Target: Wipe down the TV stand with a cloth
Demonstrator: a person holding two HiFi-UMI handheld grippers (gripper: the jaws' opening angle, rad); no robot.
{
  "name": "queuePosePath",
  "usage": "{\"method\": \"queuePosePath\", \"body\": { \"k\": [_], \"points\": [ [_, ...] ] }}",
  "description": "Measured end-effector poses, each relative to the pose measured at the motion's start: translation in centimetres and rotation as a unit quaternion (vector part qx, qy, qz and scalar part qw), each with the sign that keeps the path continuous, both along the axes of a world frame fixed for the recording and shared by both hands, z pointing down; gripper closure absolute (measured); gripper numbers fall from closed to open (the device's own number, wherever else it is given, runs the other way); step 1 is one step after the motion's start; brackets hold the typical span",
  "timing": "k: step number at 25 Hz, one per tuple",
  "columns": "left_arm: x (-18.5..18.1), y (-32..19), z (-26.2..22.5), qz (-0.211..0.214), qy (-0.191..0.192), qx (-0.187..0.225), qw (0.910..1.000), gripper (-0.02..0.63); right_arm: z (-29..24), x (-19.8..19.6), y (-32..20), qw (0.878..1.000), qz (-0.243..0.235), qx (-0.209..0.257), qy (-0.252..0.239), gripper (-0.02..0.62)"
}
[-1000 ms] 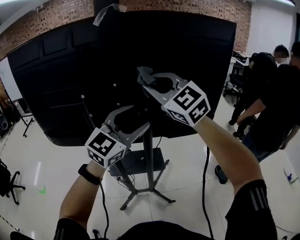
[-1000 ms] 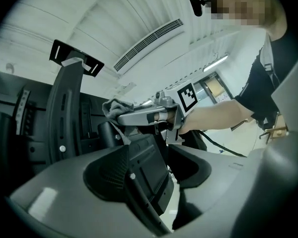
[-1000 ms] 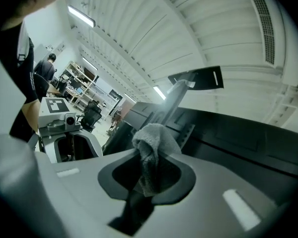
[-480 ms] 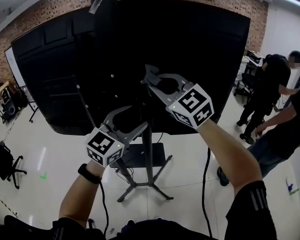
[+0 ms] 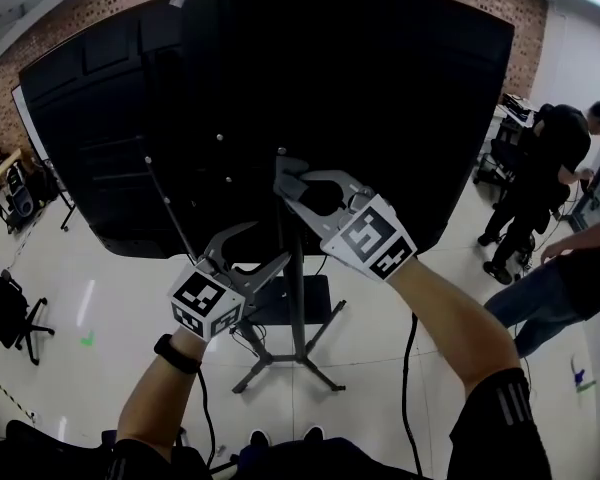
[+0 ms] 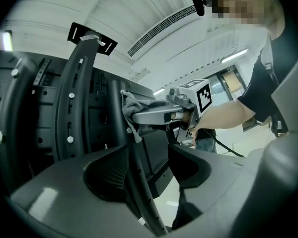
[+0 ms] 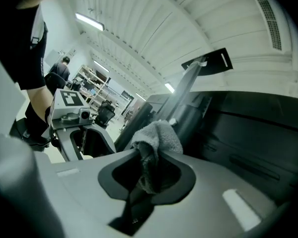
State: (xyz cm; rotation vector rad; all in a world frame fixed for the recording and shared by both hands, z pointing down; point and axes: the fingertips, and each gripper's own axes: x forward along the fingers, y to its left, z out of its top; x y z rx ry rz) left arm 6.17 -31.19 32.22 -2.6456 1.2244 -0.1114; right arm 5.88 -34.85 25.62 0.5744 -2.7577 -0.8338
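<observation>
So the right gripper (image 5: 285, 180) has its fingers clamped on the grey cloth (image 7: 156, 135), right up against the TV stand post (image 5: 298, 298). Mid-wipe, I'd say. The left gripper (image 5: 268, 243) has its fingers apart around the post lower down, so next is probably dragging the cloth down.

Glossy white tiled floor (image 5: 100, 308) carrying a black metal TV stand (image 5: 298, 353)
The stand rests on splayed legs. A black office chair (image 5: 5, 313) stands well to its left, a small green mark (image 5: 84, 340) lies on the tiles between them, and a person (image 5: 535, 178) stands at the right.
</observation>
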Motion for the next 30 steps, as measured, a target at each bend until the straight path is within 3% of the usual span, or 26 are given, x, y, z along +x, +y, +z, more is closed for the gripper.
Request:
{"method": "queuePosePath", "body": {
  "k": [3,9,19,30],
  "points": [
    [-0.3,0.1,1.0,-0.003,0.003,-0.007,1.0,0.334,1.4,-0.5,0.1,1.0,0.007,-0.004,0.011,0.545],
    [-0.7,0.4,3.5,0.005,0.007,-0.032,0.9994,0.334,2.8,-0.4,0.2,1.0,0.021,-0.016,-0.012,0.545],
    [-1.3,0.8,8.8,0.019,0.017,-0.079,0.9966,0.334,10.9,-0.8,0.4,0.996,0.055,-0.017,0.062,0.545],
    [-2.2,0.4,16.7,0.02,0.004,-0.12,0.9925,0.334,19.1,-1.2,0.4,0.992,0.068,-0.056,0.089,0.545]
  ]
}}
